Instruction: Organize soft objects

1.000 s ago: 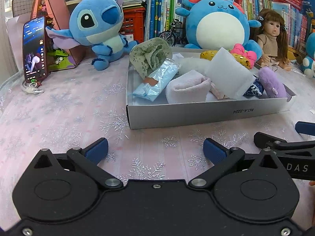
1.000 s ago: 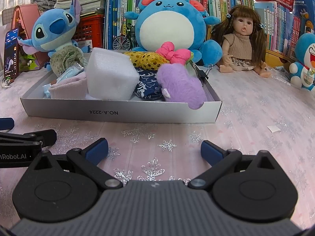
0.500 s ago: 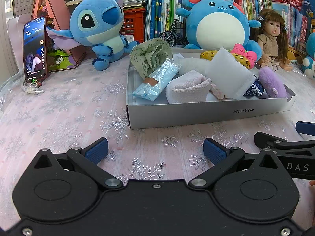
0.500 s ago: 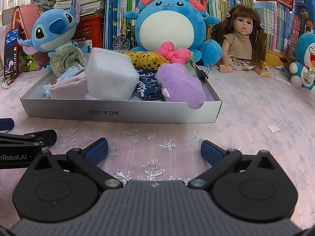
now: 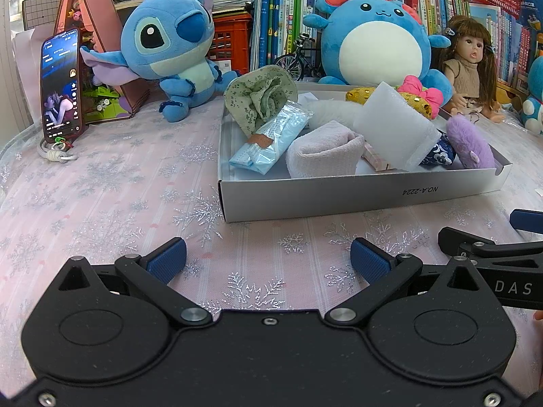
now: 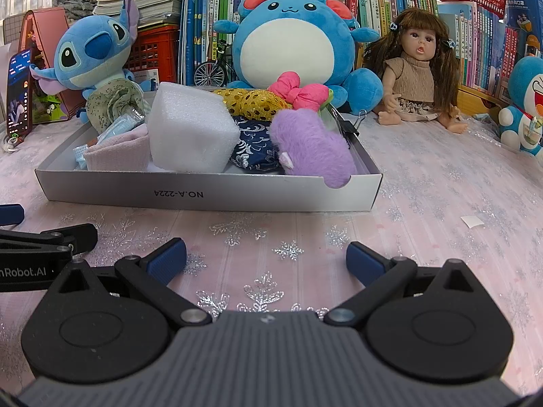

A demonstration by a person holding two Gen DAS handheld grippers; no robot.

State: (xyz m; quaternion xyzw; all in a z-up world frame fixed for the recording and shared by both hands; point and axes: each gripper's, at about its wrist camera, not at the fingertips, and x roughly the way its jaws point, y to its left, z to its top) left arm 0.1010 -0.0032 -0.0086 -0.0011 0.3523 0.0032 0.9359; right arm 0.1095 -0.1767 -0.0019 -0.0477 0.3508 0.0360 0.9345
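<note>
Left wrist view: the left gripper [image 5: 268, 257] hovers over the snowflake tablecloth [image 5: 112, 196], fingers spread wide and empty, just in front of the white box [image 5: 359, 200]. Inside the box lie a green cloth roll [image 5: 261, 100], blue packet [image 5: 271, 140], pink towel [image 5: 325, 154], white foam block [image 5: 395, 129] and purple plush [image 5: 470, 142]. A phone [image 5: 61, 84] stands well left of the box.

Right wrist view: the right gripper [image 6: 266, 259], likewise wide open and empty, faces the box [image 6: 210, 195]. The purple plush [image 6: 312, 147] overhangs the box's front wall; the foam block [image 6: 190, 132] sits left of it. A doll [image 6: 419, 68] sits behind and right of the box.
</note>
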